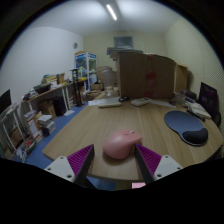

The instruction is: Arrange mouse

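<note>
Pink rounded plastic mouse [121, 145] sits between spread gripper [115, 163] fingers, unpinched; dark oval mousepad [187, 126] at 2 o'clock. Risk: smooth shell slipping from off-centre closure.

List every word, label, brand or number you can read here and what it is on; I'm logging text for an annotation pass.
No text is readable.
Pink mouse, between the open fingers of the gripper: no marking visible.
Mouse pad on the table: plain, no print visible.
Cardboard boxes: any print is too small to read.
Shelves with items: labels are too blurred to read.
</note>
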Action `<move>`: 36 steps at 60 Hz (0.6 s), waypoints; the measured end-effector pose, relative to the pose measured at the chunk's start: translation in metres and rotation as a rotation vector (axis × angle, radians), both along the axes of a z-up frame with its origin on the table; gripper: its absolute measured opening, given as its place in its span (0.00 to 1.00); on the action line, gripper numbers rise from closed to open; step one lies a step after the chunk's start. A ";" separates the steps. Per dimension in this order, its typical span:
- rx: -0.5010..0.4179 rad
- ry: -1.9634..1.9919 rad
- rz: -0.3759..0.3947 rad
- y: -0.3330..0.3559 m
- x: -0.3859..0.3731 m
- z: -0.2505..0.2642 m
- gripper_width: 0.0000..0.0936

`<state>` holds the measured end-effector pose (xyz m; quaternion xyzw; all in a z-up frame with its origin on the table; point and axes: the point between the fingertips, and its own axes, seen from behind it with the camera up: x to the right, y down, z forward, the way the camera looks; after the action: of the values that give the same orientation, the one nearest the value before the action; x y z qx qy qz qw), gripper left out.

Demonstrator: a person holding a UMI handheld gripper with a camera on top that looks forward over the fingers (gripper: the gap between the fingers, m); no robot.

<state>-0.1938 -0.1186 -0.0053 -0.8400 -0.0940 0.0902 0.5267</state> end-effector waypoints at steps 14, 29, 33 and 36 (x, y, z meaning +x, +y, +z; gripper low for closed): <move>0.020 -0.030 -0.069 0.047 -0.011 -0.002 0.87; 0.094 -0.047 -0.073 0.057 -0.013 0.001 0.42; 0.101 -0.062 -0.051 0.055 -0.014 0.003 0.38; 0.105 -0.078 -0.023 0.050 -0.014 0.008 0.38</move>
<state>-0.2079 -0.0683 0.0028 -0.8152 -0.1093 0.0462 0.5670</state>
